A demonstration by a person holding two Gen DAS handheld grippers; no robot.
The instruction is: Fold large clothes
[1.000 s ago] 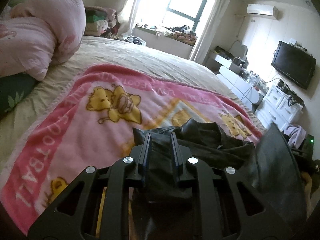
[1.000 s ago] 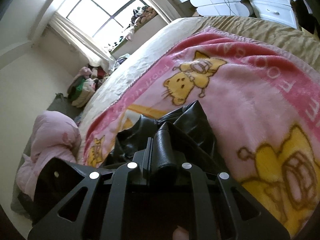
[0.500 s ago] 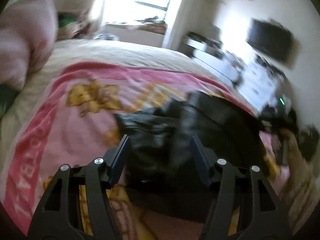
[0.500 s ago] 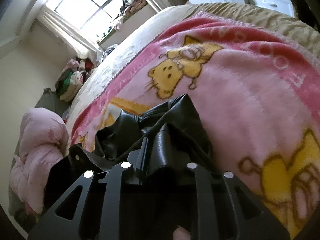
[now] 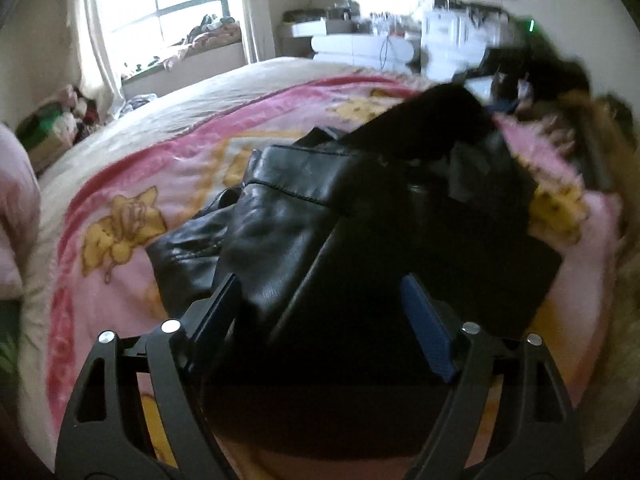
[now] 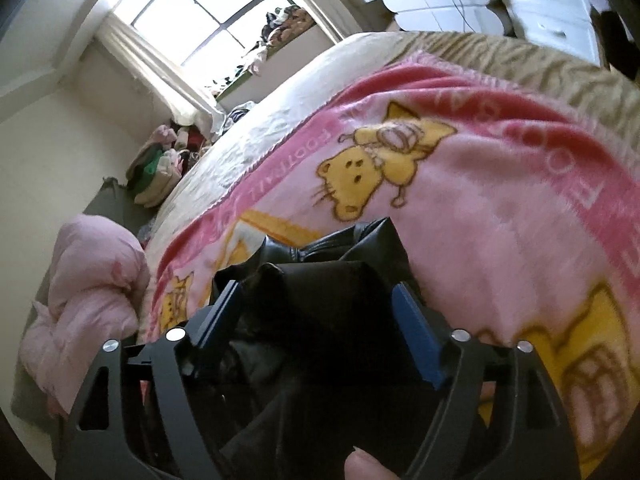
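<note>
Sunlit bedroom, wide bed (image 6: 280, 120) under pink cartoon blanket (image 6: 500, 220). Black leather jacket (image 5: 288, 216) heaped on blanket, bunched between both tools. Left gripper (image 5: 320, 304) jaws just opening, now spread, jacket lying loose between. Right gripper (image 6: 316, 312) jaws likewise just opening, spread wide, dark folds between, unpinched.
</note>
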